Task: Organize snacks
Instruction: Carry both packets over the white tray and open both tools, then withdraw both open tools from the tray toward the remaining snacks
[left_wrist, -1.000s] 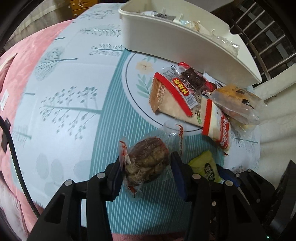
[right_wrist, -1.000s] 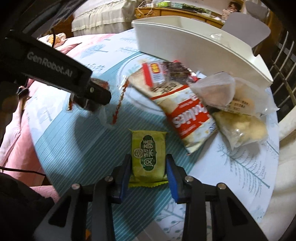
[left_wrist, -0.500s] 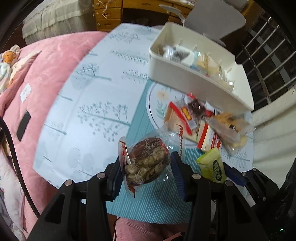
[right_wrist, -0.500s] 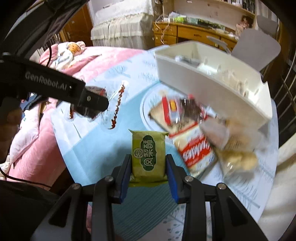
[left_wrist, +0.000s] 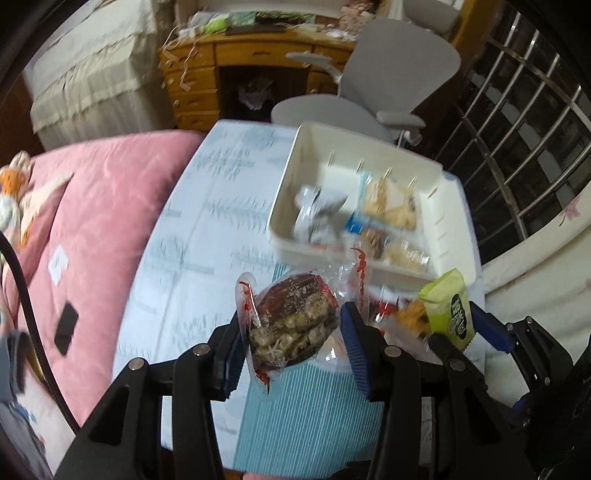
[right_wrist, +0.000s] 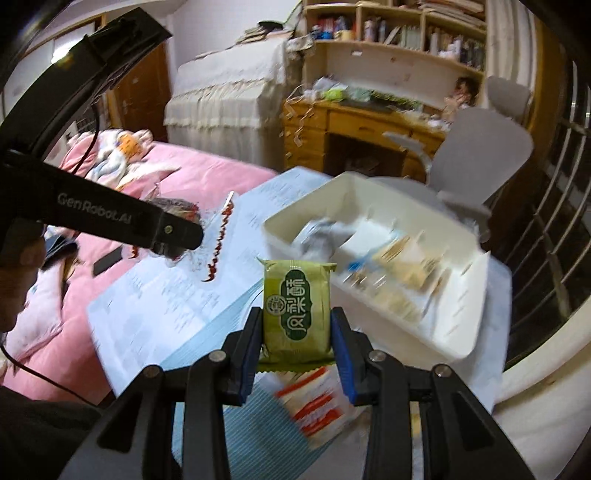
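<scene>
My left gripper (left_wrist: 291, 332) is shut on a clear-wrapped brown pastry (left_wrist: 293, 325) and holds it high above the table. My right gripper (right_wrist: 297, 332) is shut on a green snack packet (right_wrist: 296, 306), also lifted; that packet also shows in the left wrist view (left_wrist: 452, 308). The white divided bin (left_wrist: 369, 206) stands at the far side of the table and holds several wrapped snacks; it also shows in the right wrist view (right_wrist: 384, 254). The left gripper (right_wrist: 173, 236) appears at the left of the right wrist view. A red-and-white packet (right_wrist: 314, 402) lies on the table below my right gripper.
The table has a pale blue tree-print cloth (left_wrist: 207, 236). A pink bed (left_wrist: 96, 221) lies to the left with a black phone (left_wrist: 66, 328) on it. A grey office chair (left_wrist: 369, 92) and a wooden desk (left_wrist: 236, 70) stand behind the bin. A metal railing (left_wrist: 524, 122) is at the right.
Both grippers have risen well above the table with their snacks and moved toward the bin. The bin's inside has come into view from above.
</scene>
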